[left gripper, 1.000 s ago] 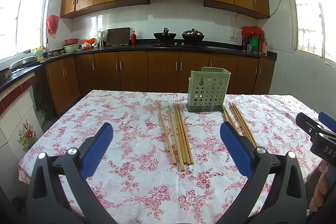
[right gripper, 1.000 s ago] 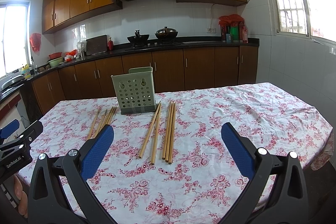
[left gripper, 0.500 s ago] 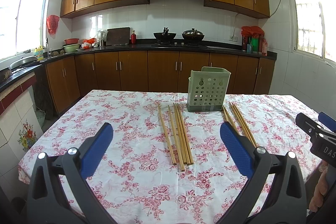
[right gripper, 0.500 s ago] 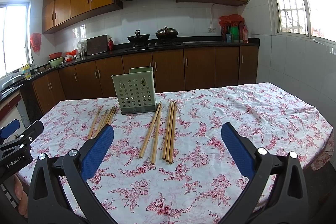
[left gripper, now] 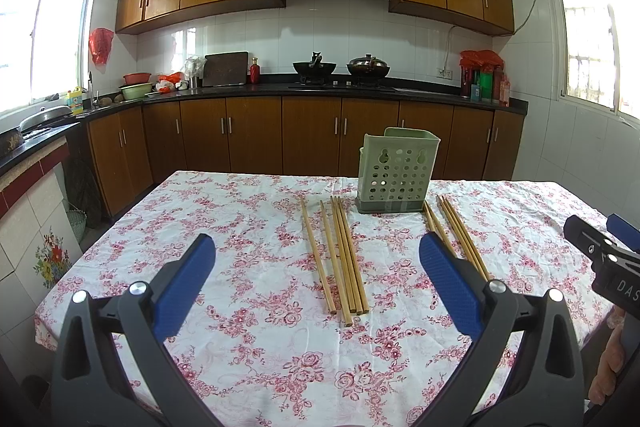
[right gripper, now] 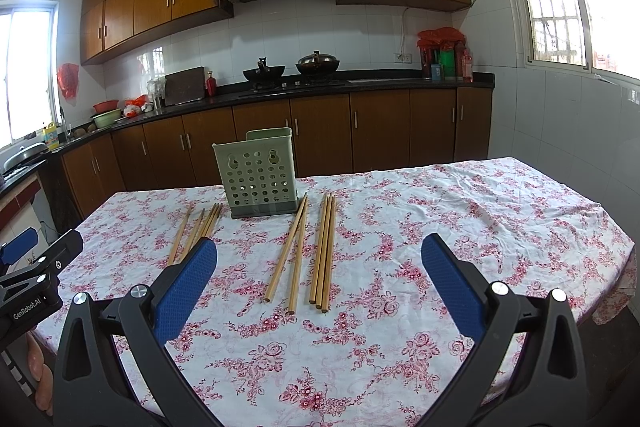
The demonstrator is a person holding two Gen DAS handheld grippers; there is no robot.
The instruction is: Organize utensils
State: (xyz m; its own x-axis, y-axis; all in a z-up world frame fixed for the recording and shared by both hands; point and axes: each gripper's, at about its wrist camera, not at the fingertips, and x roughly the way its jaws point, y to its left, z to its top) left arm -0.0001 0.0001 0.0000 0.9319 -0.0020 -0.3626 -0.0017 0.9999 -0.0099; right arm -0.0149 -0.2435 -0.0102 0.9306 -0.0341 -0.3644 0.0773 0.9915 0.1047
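Observation:
A pale green perforated utensil holder (left gripper: 396, 171) stands upright at the far middle of the table; it also shows in the right wrist view (right gripper: 258, 173). Two groups of wooden chopsticks lie flat in front of it: one group (left gripper: 340, 255) to its left and one group (left gripper: 456, 231) to its right. In the right wrist view the same groups lie left (right gripper: 198, 227) and right (right gripper: 310, 251). My left gripper (left gripper: 316, 283) is open and empty, above the near table. My right gripper (right gripper: 318, 285) is open and empty too.
The table wears a white cloth with red flowers (left gripper: 248, 307). Brown kitchen cabinets and a dark counter (left gripper: 320, 91) with woks run behind it. The right gripper's body shows at the left view's right edge (left gripper: 604, 259).

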